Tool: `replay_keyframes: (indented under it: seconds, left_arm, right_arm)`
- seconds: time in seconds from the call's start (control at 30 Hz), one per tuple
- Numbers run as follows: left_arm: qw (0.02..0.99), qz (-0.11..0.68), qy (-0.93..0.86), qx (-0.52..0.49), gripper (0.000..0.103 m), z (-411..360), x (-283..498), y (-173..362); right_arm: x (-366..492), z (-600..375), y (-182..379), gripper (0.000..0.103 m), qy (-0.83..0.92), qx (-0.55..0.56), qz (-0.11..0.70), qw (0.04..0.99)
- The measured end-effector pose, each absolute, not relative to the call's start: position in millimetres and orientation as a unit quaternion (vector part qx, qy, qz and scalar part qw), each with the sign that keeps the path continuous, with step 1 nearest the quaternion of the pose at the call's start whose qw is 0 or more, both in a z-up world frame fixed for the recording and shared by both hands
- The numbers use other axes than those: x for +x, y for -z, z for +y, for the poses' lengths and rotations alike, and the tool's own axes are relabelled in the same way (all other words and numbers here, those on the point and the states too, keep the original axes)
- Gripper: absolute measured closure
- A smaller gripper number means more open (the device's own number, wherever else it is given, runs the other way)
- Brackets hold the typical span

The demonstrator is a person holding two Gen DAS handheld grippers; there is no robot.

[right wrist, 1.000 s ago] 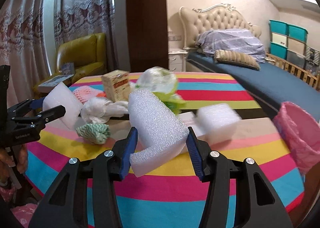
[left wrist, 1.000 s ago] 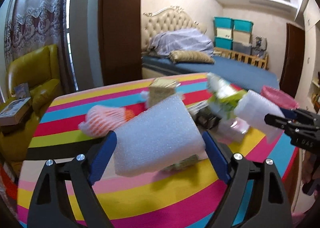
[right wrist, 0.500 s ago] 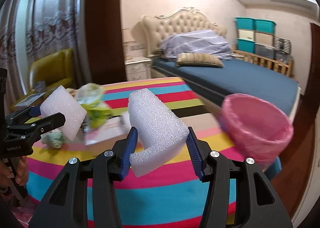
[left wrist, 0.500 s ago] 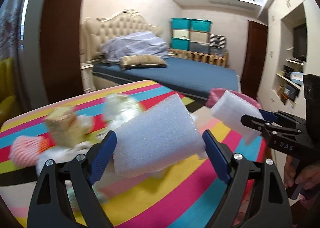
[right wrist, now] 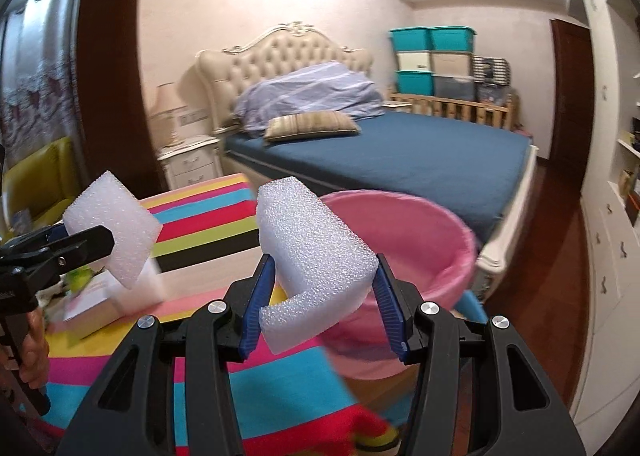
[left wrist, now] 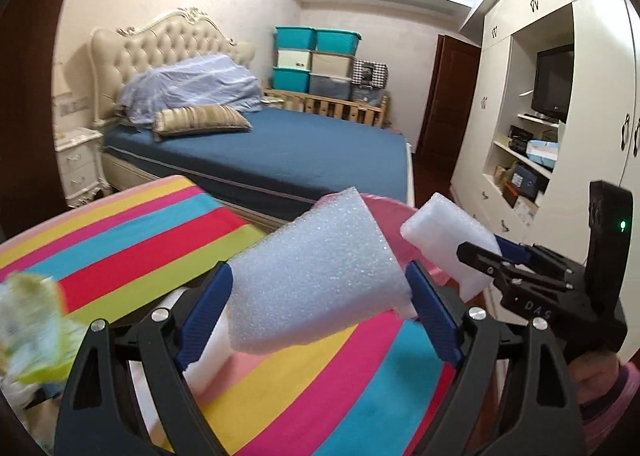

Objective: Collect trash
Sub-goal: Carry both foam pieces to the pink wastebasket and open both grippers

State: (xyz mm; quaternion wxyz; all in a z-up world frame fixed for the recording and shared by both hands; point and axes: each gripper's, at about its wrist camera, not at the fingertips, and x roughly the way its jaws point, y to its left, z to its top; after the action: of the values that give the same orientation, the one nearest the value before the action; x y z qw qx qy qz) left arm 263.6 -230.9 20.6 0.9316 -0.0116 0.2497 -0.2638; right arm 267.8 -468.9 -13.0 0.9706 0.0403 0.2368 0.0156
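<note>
A: Left wrist view first. What does it hold?

B: The left gripper (left wrist: 318,296) has its blue pads clamped on a white foam wedge (left wrist: 316,276), raised over the striped tablecloth (left wrist: 132,240). Half a second ago the carton and the pile of scraps lay under it; now only a blurred green-and-white wrapper (left wrist: 30,332) shows at the left edge. The view has swung toward the bed (left wrist: 288,148).

A: And the other tool?

B: The right gripper (left wrist: 476,256) is at the right, closed on a white foam block (left wrist: 444,236). A sliver of the pink bin (left wrist: 394,216) peeks out behind the wedge (most of it is hidden).

A: Right wrist view?

B: The right gripper (right wrist: 322,288) pinches its hooked foam block (right wrist: 312,248), which now overlaps the pink bin's (right wrist: 440,240) near rim; earlier the bin stood off to the right. At the left, the left gripper (right wrist: 104,240) holds the foam wedge (right wrist: 116,228) above a blurred flat box (right wrist: 96,296) on the tablecloth (right wrist: 208,216).
</note>
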Motion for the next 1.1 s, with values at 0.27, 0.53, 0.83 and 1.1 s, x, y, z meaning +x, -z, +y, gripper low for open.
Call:
replay_keyframes:
  seconds: [0.27, 0.53, 0.83, 1.1]
  left_arm:
    - [0.924, 0.264, 0.277, -0.007, 0.018, -297, 313, -17]
    - [0.922, 0.281, 0.265, -0.002, 0.017, -355, 364, -5]
    - [0.917, 0.303, 0.26, -0.013, 0.015, -381, 412, 11]
    - [0.918, 0.308, 0.25, -0.02, 0.005, -381, 421, 21]
  right_arm:
    - [295, -515, 17, 0.054, 0.011, 0.049, 0.236, 0.97]
    - [324, -541, 36, 0.053, 0.019, 0.058, 0.245, 0.967]
    - [343, -557, 46, 0.051, 0.023, 0.069, 0.246, 0.967]
    - [329, -575, 56, 0.017, 0.037, 0.089, 0.242, 0.966]
